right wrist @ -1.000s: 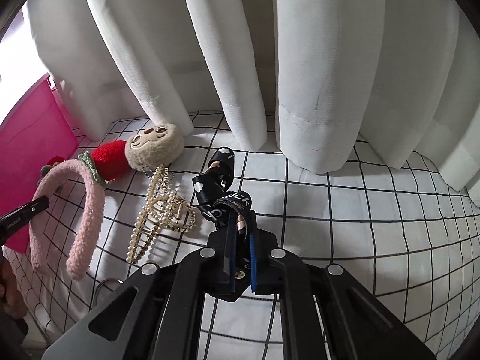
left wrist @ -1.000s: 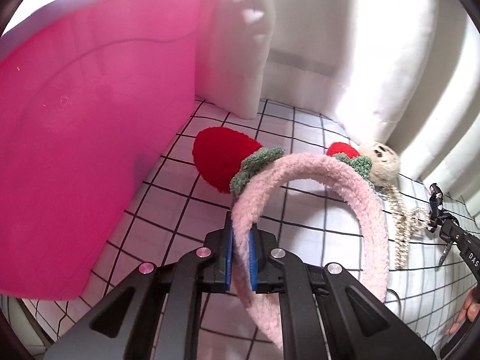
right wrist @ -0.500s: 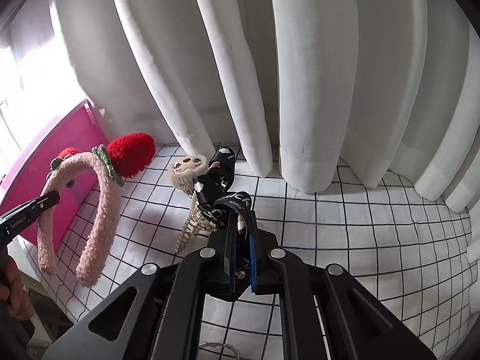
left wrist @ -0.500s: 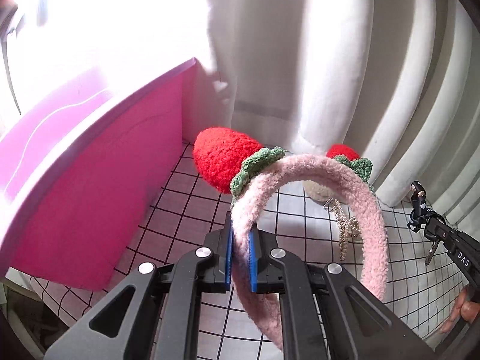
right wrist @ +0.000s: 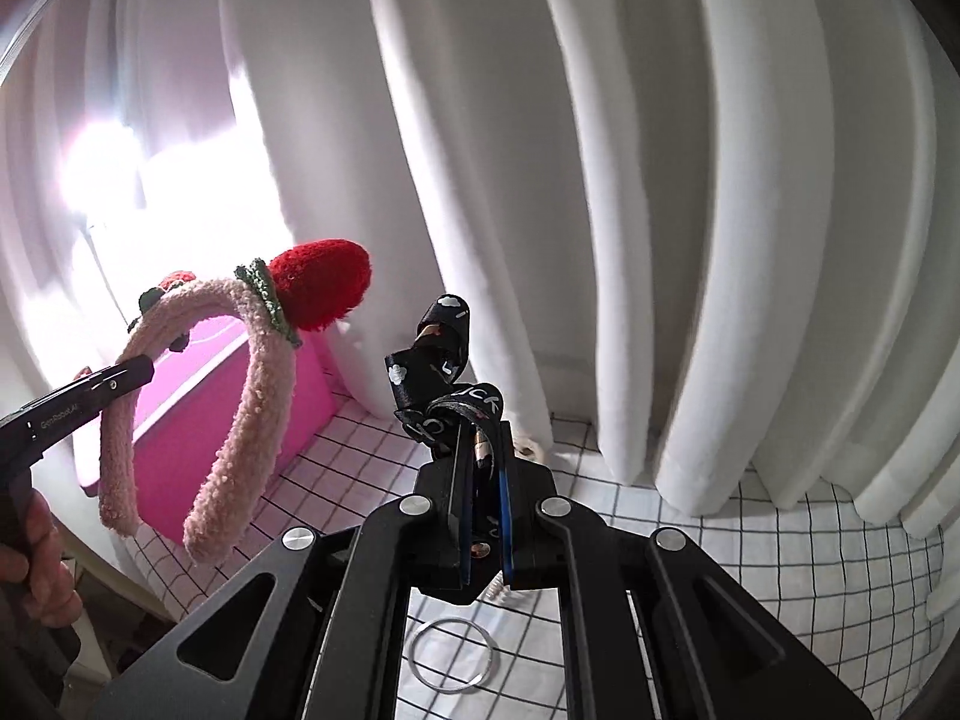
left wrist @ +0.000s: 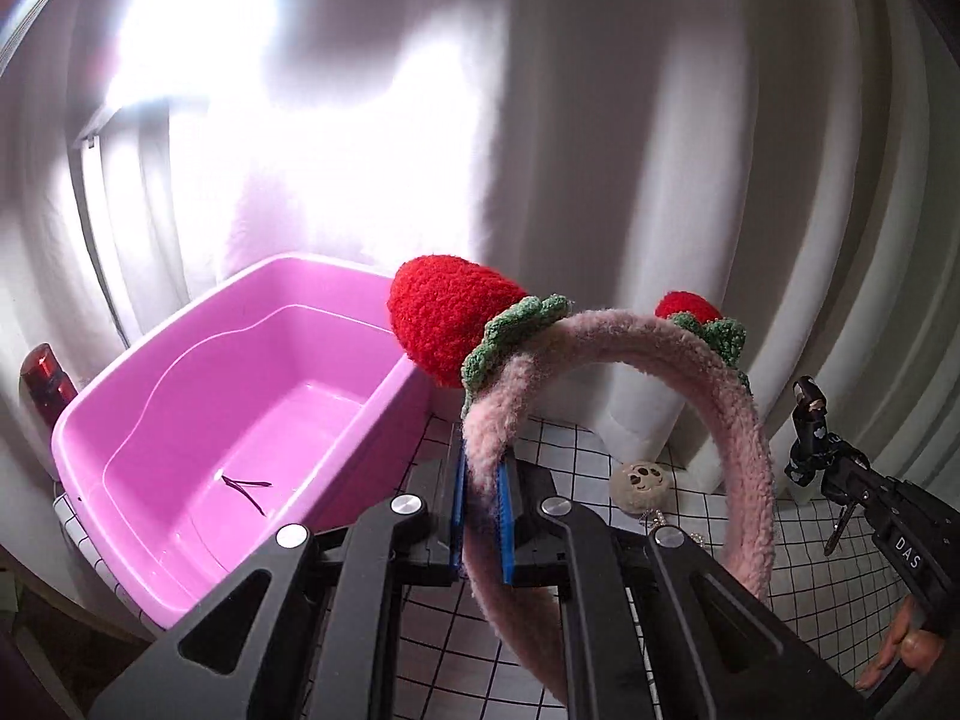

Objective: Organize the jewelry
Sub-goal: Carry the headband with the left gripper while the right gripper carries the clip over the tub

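My left gripper [left wrist: 482, 504] is shut on a fluffy pink headband [left wrist: 708, 384] with red strawberries, held in the air beside the pink plastic bin [left wrist: 198, 408]. The headband also shows in the right wrist view [right wrist: 252, 396], at the left. My right gripper [right wrist: 483, 498] is shut on a black printed strap with a keyring [right wrist: 441, 354], held above the checked cloth. In the left wrist view the strap [left wrist: 807, 438] shows at the right. A thin dark hairpin [left wrist: 246, 489] lies in the bin.
A plush sloth-face clip [left wrist: 639, 477] with a pearl clip lies on the checked cloth [left wrist: 840, 600]. A silver ring [right wrist: 450, 654] lies on the cloth below my right gripper. White curtains [right wrist: 660, 180] hang behind. A red object [left wrist: 42, 381] stands left of the bin.
Both grippers have risen with their loads. The left one lifted the headband from the cloth to above the bin's rim, so the bin's inside now shows.
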Demonstrator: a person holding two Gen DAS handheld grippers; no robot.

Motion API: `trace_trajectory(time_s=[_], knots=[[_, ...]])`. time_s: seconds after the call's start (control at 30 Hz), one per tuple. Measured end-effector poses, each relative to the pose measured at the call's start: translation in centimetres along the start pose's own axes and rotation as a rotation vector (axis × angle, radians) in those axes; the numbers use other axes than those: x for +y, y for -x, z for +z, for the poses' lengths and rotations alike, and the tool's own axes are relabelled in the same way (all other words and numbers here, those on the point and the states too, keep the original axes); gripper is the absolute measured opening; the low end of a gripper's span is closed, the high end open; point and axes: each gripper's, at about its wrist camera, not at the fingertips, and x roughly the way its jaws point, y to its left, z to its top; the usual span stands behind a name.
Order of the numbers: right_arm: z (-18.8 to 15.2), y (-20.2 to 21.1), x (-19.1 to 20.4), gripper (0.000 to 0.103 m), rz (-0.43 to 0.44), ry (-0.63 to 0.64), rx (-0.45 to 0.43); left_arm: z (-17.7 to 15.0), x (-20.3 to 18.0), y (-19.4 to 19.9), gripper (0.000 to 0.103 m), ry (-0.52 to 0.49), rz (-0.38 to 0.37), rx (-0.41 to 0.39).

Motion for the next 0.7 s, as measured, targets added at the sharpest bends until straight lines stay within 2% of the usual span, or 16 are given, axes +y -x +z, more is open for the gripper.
trace_trajectory(time_s=[0.23, 0.4, 0.7], knots=[[3.7, -2.4, 7.2, 0.007, 0.129, 0.109, -0.032, 2.1, 6.1, 2.4, 0.009, 0.057, 0.113, -0.044], [6.0, -5.3, 12.7, 0.007, 0.224, 0.166, -0.02, 2.8, 11.2, 2.6, 0.009, 0.101, 0.199, -0.042], [8.2, -11.8, 22.7, 0.007, 0.322, 0.244, 0.073, 1.9, 19.4, 0.5, 0.009, 0.16, 0.325, 0.039]])
